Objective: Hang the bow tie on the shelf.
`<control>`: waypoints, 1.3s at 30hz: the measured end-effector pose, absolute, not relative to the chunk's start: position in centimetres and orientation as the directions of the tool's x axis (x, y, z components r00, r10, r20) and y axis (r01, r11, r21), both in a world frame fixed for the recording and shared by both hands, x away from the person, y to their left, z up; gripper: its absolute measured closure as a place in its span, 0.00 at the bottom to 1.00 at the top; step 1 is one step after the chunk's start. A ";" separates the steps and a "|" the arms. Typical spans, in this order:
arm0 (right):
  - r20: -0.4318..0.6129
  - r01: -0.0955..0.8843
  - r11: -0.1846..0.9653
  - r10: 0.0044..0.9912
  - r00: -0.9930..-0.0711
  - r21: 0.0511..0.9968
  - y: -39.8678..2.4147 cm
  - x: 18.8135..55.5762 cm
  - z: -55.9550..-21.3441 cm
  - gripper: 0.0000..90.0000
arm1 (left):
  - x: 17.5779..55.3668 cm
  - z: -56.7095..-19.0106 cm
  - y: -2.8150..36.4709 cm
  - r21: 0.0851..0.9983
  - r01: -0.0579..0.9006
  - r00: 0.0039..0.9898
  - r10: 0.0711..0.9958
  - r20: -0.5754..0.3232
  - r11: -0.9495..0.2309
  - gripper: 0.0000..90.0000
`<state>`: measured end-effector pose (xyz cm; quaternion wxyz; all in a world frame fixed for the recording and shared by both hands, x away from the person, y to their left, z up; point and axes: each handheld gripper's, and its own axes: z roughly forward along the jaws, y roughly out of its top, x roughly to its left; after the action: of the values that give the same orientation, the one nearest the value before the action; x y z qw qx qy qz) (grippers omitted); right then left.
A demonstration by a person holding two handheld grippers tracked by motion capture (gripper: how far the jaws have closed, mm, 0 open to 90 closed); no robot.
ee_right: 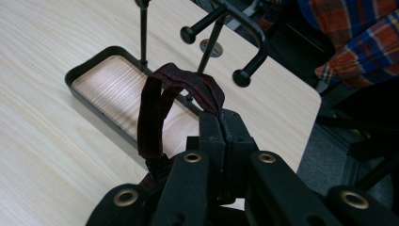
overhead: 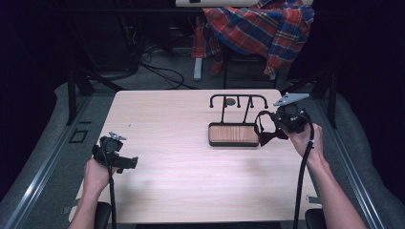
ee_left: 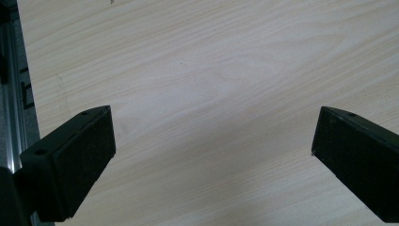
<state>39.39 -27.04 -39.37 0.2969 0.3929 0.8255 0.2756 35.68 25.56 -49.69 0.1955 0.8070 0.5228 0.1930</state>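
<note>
Dangling from the right hand-held gripper, a dark-red strap, perhaps a bow tie.

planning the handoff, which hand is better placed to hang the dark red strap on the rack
Right. The right tongs are shut on the dark red strap beside the black rack; the left tongs are open over bare table, far from it.

My left gripper hangs with jaws spread wide; my right gripper is clamped tight, wrist raised.
</note>
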 end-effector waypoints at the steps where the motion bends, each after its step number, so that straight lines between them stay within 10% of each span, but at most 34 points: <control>1: -0.275 0.483 0.536 0.814 -0.511 0.692 -27.1 39.4 -39.1 0.99 | 35.7 -49.7 25.5 0.517 0.769 0.379 0.919 0.106 -0.377 0.00; 39: -0.170 0.560 0.387 0.901 -0.400 0.732 -28.4 44.9 -41.6 0.99 | 35.7 -49.9 25.3 0.508 0.766 0.395 0.912 0.110 -0.393 0.00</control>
<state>44.88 -28.43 -41.61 0.2863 0.4669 0.7822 0.2970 35.74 25.28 -49.86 0.1922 0.8127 0.5164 0.1895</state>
